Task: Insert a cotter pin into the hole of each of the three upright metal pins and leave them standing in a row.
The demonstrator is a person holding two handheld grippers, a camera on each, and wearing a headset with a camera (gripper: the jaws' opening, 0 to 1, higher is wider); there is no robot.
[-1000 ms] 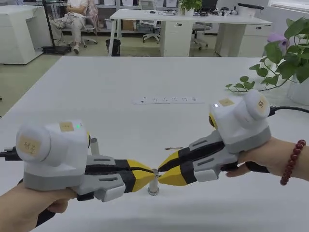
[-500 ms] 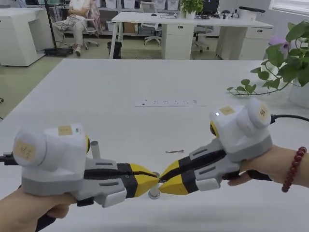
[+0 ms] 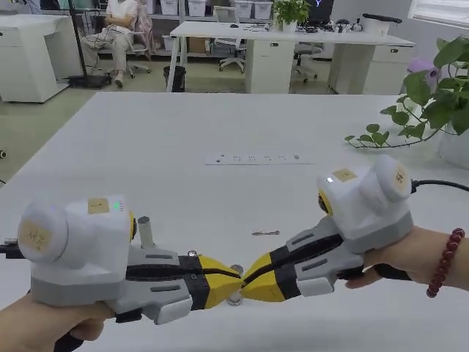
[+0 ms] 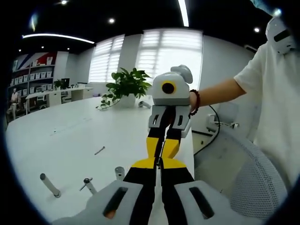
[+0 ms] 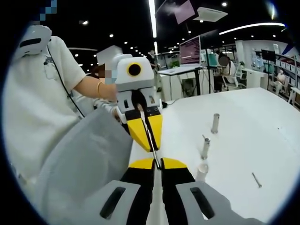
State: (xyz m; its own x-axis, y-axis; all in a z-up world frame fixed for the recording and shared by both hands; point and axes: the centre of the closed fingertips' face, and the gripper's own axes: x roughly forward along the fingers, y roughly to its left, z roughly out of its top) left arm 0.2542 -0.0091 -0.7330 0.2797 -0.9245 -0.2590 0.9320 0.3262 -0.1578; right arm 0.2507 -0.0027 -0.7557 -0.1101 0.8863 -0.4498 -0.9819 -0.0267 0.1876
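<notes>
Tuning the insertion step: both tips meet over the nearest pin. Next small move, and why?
Probably ease the cotter pin, apparently pinched between left gripper and right gripper, into the hole of the metal pin standing directly beneath. Both tips look shut at its top, so fine alignment seems all that remains.

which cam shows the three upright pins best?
Right gripper view: all three metal pins stand clear, right of the jaws. Left gripper view shows them low-left, small and distorted. Head view: the left gripper and right gripper hide most of two.
</notes>
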